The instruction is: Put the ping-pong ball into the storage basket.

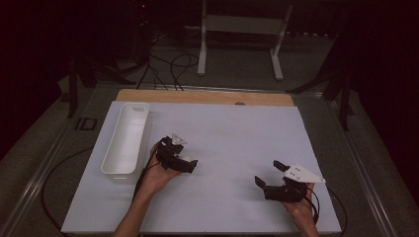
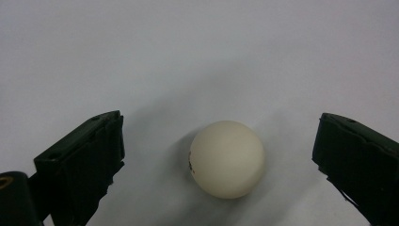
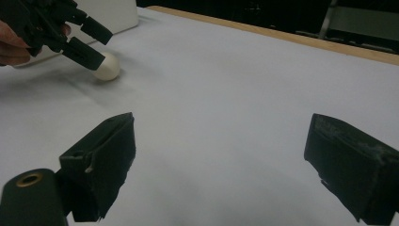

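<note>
Both jaws of our left gripper (image 2: 221,155) stand spread around the small cream plastic ball (image 2: 227,158) on the white table sheet (image 1: 237,133); we should centre, then squeeze gently. Our right gripper (image 3: 226,165) idles spread.

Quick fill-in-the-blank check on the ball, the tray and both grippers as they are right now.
1. The left gripper has its jaws ____ on either side of the ball.
2. The ball's colour is ____.
3. In the high view, the white tray lies to the ____ of the left gripper.
4. The right gripper holds ____.

Missing words: open; white; left; nothing
</note>
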`<state>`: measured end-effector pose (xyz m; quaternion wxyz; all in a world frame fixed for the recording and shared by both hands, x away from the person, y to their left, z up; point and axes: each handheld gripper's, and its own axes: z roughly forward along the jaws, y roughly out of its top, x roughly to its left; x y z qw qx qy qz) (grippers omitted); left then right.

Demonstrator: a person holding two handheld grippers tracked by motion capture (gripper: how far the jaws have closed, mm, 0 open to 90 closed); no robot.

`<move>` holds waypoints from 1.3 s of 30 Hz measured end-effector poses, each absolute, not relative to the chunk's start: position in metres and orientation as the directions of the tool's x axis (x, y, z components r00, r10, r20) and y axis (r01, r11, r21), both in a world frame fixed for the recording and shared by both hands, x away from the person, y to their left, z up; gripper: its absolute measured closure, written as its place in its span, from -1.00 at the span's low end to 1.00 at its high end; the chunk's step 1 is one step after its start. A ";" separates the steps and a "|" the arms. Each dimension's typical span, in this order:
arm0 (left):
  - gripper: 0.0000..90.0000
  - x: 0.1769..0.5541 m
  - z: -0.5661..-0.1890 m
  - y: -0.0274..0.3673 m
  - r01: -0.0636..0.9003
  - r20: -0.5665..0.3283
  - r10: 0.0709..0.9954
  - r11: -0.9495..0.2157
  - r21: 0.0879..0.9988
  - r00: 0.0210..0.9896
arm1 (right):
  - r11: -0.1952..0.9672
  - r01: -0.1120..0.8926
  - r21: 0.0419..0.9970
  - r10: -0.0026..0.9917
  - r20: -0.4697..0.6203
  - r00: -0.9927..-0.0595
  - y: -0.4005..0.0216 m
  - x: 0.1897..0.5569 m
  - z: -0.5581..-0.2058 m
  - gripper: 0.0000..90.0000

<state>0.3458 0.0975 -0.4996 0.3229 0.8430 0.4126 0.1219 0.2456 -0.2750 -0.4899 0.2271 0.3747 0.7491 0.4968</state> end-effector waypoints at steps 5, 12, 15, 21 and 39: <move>-0.91 0.347 -0.501 0.097 0.631 -0.066 0.776 -0.458 0.626 0.628 | 0.225 0.336 0.914 0.788 0.033 -0.615 -0.275 0.245 -0.490 -0.80; -0.87 0.348 -0.503 0.095 0.641 -0.069 0.775 -0.466 0.610 0.628 | 0.227 0.335 0.914 0.788 0.031 -0.616 -0.275 0.245 -0.490 -0.80; -0.85 0.348 -0.504 0.094 0.645 -0.068 0.773 -0.473 0.601 0.630 | 0.226 0.336 0.914 0.787 0.031 -0.616 -0.275 0.246 -0.490 -0.80; -0.78 0.349 -0.506 0.094 0.658 -0.083 0.769 -0.479 0.580 0.633 | 0.227 0.335 0.914 0.787 0.031 -0.616 -0.276 0.246 -0.490 -0.80; -0.20 0.350 -0.507 0.096 0.670 -0.101 0.759 -0.494 0.555 0.643 | 0.224 0.337 0.914 0.787 0.034 -0.616 -0.276 0.245 -0.490 -0.79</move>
